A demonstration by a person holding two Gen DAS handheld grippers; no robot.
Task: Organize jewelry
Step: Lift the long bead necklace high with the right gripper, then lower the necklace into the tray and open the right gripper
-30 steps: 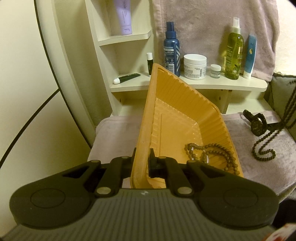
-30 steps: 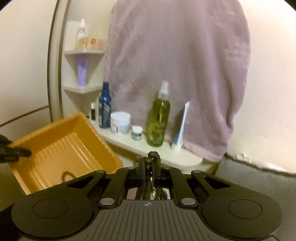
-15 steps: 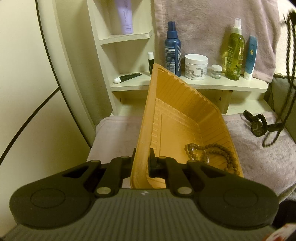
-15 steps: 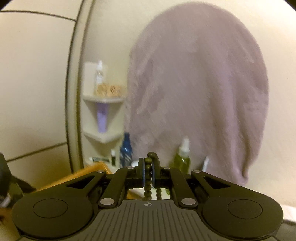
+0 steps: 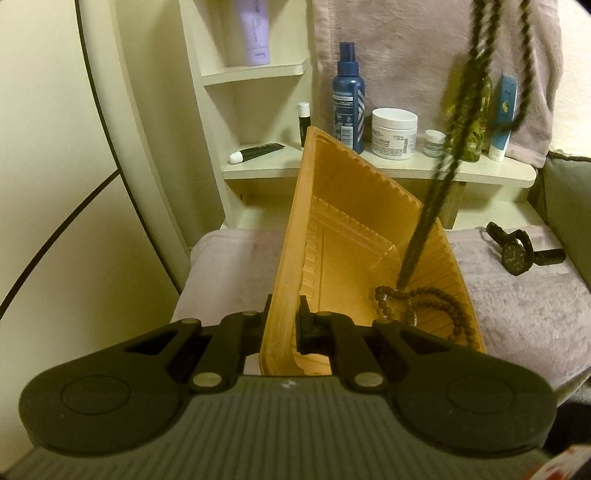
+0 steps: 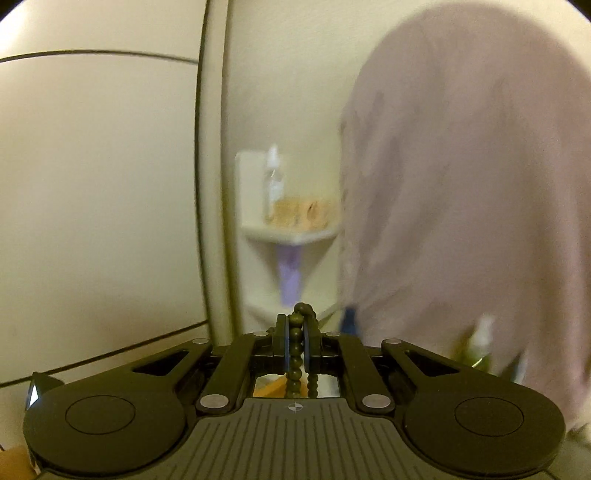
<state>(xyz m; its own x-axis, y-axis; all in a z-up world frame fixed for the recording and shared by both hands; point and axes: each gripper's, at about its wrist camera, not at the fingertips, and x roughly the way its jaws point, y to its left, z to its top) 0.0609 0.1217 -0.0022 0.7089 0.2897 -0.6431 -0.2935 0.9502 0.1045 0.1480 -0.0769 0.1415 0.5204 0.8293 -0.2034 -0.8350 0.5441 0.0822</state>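
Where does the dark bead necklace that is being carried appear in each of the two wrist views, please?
Left wrist view: the dark bead necklace hangs blurred from the top right, its lower end reaching into the orange tray, which the left gripper clamps.
Right wrist view: the necklace is pinched in the right gripper, bottom centre, strands dangling below.
Shared landmark: the purple tube on the corner shelf.
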